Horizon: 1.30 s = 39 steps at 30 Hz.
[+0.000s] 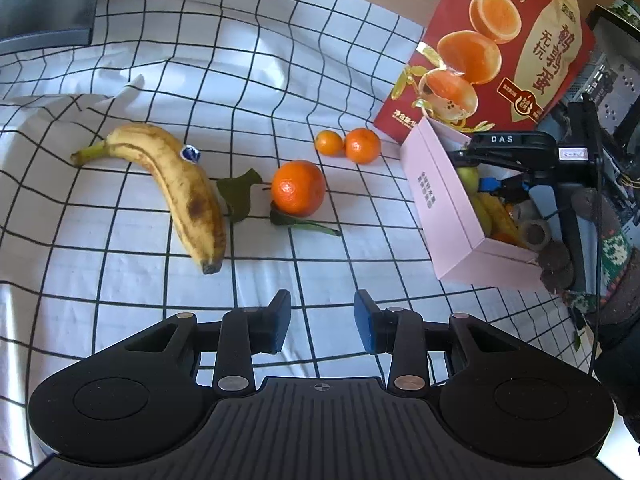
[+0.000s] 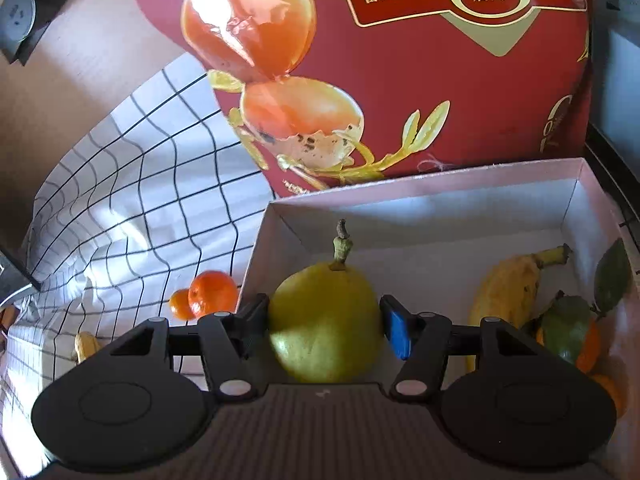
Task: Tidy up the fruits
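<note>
The right gripper (image 2: 324, 322) clamps a yellow pear (image 2: 325, 322) over the pink box (image 2: 420, 196). The left gripper (image 1: 322, 316), fingers parted and empty, faces a banana (image 1: 176, 184) and an orange (image 1: 298, 188) on the checked tabletop (image 1: 360, 248).

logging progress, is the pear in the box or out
In: the pear sits between the right gripper fingers, inside the pink box walls.

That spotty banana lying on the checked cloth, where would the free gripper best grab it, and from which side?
Probably across the thick middle of the banana, coming straight down from above. It lies flat on the cloth, curved, and the middle is narrow enough for the open left gripper. The thin stem end would likely let it swing.
</note>
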### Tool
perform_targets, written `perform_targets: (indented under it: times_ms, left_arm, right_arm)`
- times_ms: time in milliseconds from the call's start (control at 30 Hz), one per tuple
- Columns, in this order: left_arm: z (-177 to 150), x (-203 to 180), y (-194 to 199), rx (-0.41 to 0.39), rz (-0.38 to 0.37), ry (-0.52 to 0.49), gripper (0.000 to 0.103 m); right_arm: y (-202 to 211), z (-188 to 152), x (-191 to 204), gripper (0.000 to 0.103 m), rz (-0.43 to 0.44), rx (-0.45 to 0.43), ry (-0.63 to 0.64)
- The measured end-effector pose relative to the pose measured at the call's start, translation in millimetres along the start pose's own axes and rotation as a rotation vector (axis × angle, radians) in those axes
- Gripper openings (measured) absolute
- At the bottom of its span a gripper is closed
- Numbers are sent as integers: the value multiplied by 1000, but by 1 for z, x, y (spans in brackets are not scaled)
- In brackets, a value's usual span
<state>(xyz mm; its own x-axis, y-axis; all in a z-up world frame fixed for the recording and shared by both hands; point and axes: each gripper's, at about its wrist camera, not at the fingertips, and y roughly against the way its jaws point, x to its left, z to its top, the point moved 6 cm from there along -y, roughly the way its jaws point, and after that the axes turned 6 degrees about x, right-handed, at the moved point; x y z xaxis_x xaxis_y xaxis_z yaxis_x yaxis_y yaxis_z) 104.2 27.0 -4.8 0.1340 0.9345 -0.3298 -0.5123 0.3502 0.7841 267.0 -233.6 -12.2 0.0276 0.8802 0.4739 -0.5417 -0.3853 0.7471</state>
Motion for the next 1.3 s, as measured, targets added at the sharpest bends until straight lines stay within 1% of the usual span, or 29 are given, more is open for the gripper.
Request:
perform_targets:
  times_ms: [100, 167, 333, 433, 567, 633, 733, 867, 967, 1033, 1100, 1167, 1233, 1300]
  left_arm:
    - [-2, -2, -1, 6, -8, -6, 39]
    - [-5, -5, -2, 13, -14, -10, 39]
    - [-11, -8, -2, 22, -26, -13, 39]
    - [-14, -4, 2, 19, -23, 0, 39]
    - [-15, 4, 6, 8, 1, 14, 39]
    - [-11, 5, 6, -5, 30, -2, 39]
    - [0, 1, 7, -33, 79, -73, 39]
    - [30, -9, 4, -89, 140, -204, 39]
    - [55, -11, -9, -93, 165, -246, 39]
    - [67, -12, -16, -99, 174, -246, 39]
    - [74, -14, -16, -121, 155, -225, 39]
    - [75, -15, -13, -129, 129, -217, 39]
    - [69, -16, -12, -121, 112, -227, 39]
    - [59, -14, -10, -104, 87, -223, 39]
  right_arm:
    - [4, -5, 1, 60, 3, 0, 14]
    - [11, -7, 5, 60, 22, -17, 33]
    - [19, 0, 11, 60, 16, -30, 82]
    - [26, 11, 1, 60, 8, -48, 24]
    - [32, 23, -16, 60, 48, -52, -94]
    - [38, 23, -13, 60, 70, -60, -92]
    - [44, 18, 4, 60, 31, -69, -4]
    - [56, 1, 45, 60, -45, -111, 183]
    - [65, -21, 74, 61, -104, -142, 341]
    - [67, -32, 93, 62, -161, -162, 447]
    - [68, -37, 106, 66, -213, -191, 529]
    - [69, -37, 112, 67, -218, -198, 570]
    - [62, -34, 122, 67, -200, -162, 598]
    - [44, -26, 133, 67, -184, -88, 614]
